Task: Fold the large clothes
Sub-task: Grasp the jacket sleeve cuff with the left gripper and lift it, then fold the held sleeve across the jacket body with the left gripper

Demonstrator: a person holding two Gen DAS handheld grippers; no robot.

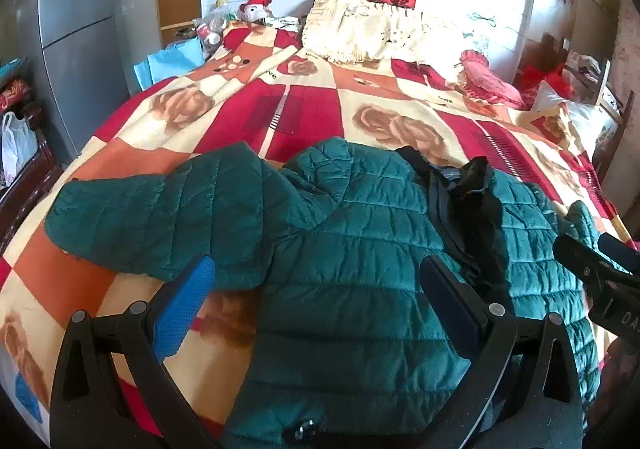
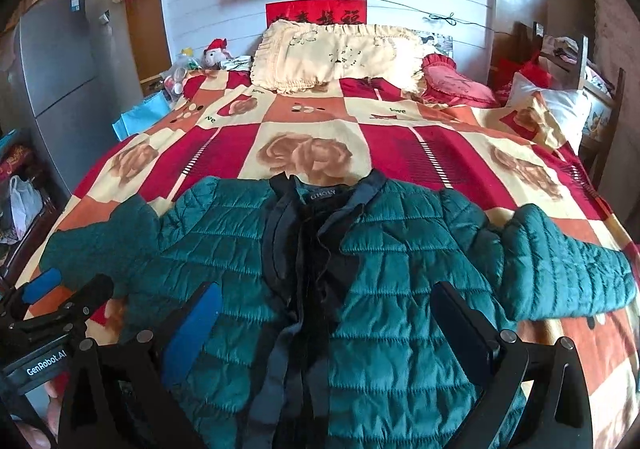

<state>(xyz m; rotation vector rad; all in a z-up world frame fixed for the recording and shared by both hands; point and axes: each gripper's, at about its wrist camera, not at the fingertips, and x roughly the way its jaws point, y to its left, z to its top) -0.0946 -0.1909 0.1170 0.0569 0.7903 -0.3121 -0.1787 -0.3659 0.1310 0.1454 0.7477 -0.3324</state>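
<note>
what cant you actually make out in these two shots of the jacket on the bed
- Jacket hem: cut off by the bottom edge and both claws in both wrist views.
- Collar label: too small and blurred to read for sure, right wrist view.
- Jacket's far sleeve end: hidden behind the right claw in the left wrist view.
- Red banner writing: blurred, its lower part hidden by the cream pillow.

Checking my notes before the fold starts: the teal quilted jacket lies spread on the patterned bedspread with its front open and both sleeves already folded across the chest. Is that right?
Not quite. The teal quilted jacket does lie open-fronted on the patterned bedspread, but its sleeves are not folded in: the right wrist view shows both stretched outward to the sides. Both grippers hover open above it.
</note>
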